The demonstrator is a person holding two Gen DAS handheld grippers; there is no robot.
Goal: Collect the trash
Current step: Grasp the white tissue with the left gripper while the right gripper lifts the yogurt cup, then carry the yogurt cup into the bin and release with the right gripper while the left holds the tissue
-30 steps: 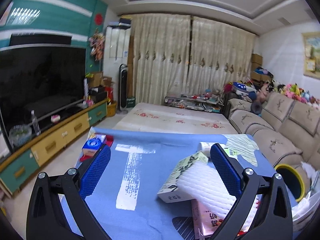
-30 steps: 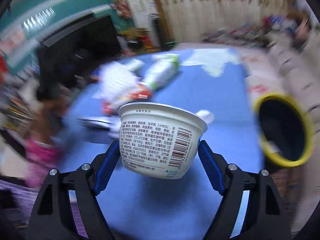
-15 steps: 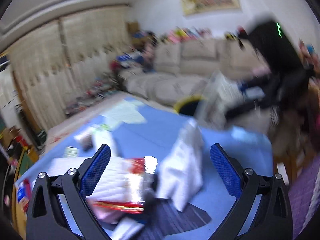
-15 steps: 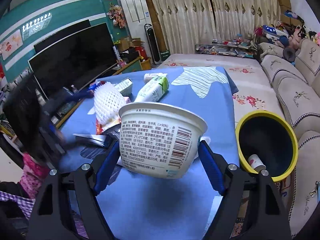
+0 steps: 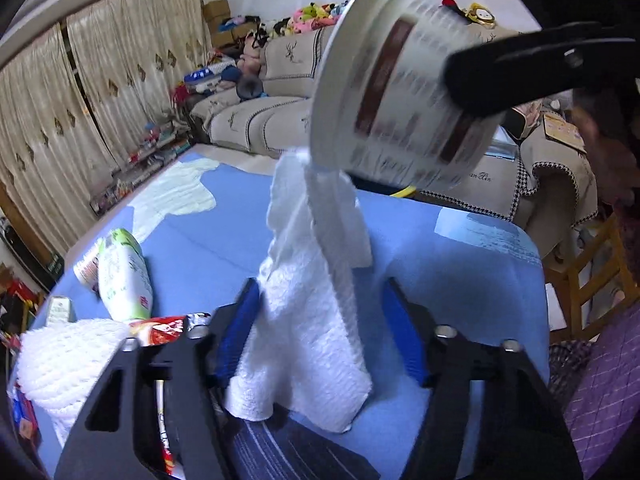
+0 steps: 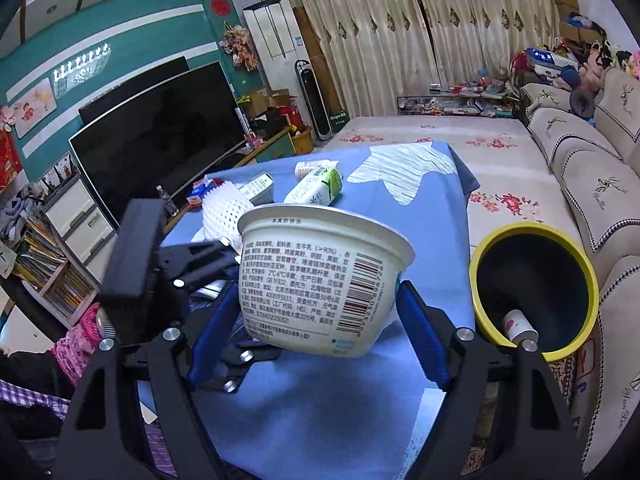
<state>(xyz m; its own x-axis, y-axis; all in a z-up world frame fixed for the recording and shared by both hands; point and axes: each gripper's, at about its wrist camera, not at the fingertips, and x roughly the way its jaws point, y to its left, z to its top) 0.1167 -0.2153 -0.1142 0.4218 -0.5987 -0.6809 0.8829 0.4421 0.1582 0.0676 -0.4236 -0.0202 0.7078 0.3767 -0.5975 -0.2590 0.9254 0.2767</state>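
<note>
The left gripper [image 5: 320, 336] is closing its jaws around a crumpled white paper towel [image 5: 312, 292]; the left pad touches the towel's side, while the right pad stands apart from it. The towel stands on the blue tablecloth [image 5: 440, 248] with its long axis nearly upright, its narrow end pointing up and away toward the sofa [image 5: 260, 120]. The right gripper [image 6: 320, 316] holds a white yogurt cup [image 6: 320, 284] clamped by its sides, clear of the cloth, mouth up and slightly tilted, barcode facing the camera. To the left on the cloth lie a white foam net [image 5: 68, 364], a red wrapper [image 5: 164, 326] and a green-and-white bottle [image 5: 124, 276] on its side, lengthwise pointing away. Just beside the table's right edge stands a yellow-rimmed bin [image 6: 532, 296] with a small roll [image 6: 520, 326] inside.
</note>
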